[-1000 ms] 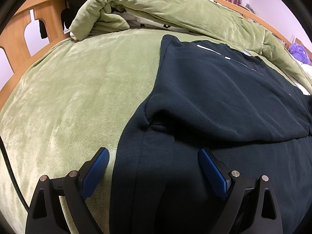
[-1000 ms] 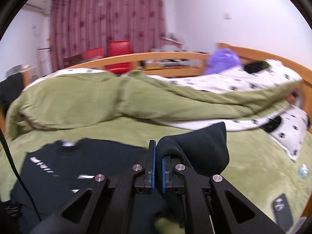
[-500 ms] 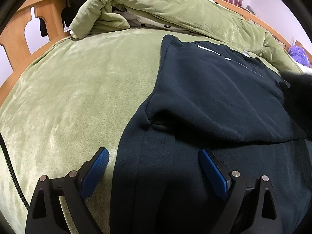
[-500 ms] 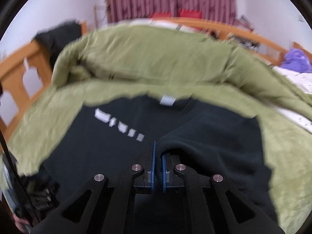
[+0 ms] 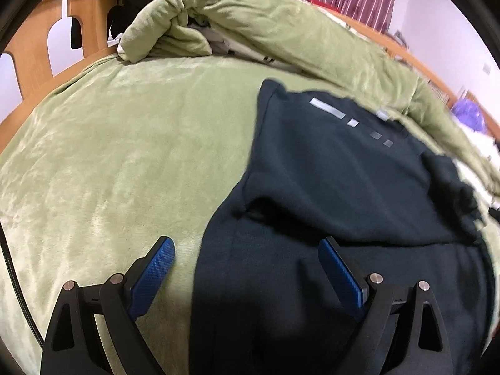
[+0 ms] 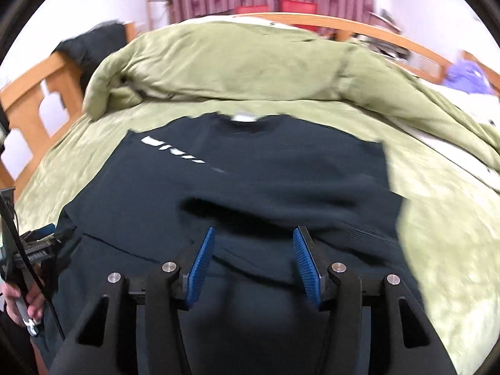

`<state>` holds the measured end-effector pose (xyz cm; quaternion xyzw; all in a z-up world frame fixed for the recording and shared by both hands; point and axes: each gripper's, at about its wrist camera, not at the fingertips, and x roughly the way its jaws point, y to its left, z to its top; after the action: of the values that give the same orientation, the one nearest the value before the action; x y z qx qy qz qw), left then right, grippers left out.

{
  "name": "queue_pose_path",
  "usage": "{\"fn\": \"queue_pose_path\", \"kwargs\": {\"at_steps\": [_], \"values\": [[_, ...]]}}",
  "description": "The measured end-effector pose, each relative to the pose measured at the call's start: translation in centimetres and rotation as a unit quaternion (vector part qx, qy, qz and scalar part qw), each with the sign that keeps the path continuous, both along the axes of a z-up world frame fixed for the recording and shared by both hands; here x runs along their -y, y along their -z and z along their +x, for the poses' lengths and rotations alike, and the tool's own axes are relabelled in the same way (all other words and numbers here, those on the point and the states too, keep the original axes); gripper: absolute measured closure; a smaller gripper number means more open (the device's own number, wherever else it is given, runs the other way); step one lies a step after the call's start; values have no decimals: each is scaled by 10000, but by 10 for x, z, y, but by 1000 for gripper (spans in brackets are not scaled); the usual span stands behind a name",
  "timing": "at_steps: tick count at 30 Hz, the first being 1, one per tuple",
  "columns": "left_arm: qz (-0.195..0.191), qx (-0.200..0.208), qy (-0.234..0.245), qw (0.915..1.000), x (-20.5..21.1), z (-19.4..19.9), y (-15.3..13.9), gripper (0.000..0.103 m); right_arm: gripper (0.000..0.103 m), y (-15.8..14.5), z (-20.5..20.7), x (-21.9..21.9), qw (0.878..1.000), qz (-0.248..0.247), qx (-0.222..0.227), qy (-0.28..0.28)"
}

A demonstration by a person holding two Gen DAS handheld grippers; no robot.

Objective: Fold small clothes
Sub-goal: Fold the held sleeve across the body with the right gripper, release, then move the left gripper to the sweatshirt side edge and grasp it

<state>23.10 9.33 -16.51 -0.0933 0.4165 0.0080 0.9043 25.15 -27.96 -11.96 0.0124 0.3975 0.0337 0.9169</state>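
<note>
A dark navy sweatshirt [image 5: 328, 172] with a row of white marks on the chest lies flat on the green bed cover [image 5: 109, 156]. My left gripper [image 5: 245, 245] is open and hovers over the garment's left edge; one pad is above the cover, the other above the cloth. In the right wrist view the sweatshirt [image 6: 250, 172] fills the middle, with a sleeve [image 6: 312, 206] folded across its body. My right gripper [image 6: 253, 232] hangs just in front of that fold. Its jaws are opening and nothing is between the pads. The left gripper [image 6: 40, 234] shows at the left edge.
A bunched green duvet [image 6: 234, 65] lies behind the sweatshirt. The wooden bed frame [image 5: 34, 47] runs along the left, with a dark garment [image 6: 84, 43] draped over it. A purple soft toy [image 6: 465, 73] sits at the far right. A person's hand [image 6: 18, 306] grips the left tool.
My right gripper carried the sleeve from the right across the sweatshirt, came down, and its jaws parted and let the sleeve go. The left gripper rose a little and stayed open.
</note>
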Motion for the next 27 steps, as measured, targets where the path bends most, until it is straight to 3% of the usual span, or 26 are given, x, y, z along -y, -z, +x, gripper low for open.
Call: {"fn": "queue_pose_path", "kwargs": {"at_steps": [4,9,13,19,27], "values": [[154,252,238,9993,29,-5,-32,10,51,-12,-24,55,9985,146,10,535],[340,517,818,9947,99,-1,-63,10,51,-14,-51,106,9940,396,9,1016],[320,548,1289,9896,163,15,-75,10,51,-14,-70,130,9939,-21,33,1104],[284,552,2064,9765,252,36,-71,10,51,-10,-90,161,9906,-693,11,1181],[162,496,3041,9512,344,48,-45,10,51,13,-105,204,9853,-703,-206,1543]]}}
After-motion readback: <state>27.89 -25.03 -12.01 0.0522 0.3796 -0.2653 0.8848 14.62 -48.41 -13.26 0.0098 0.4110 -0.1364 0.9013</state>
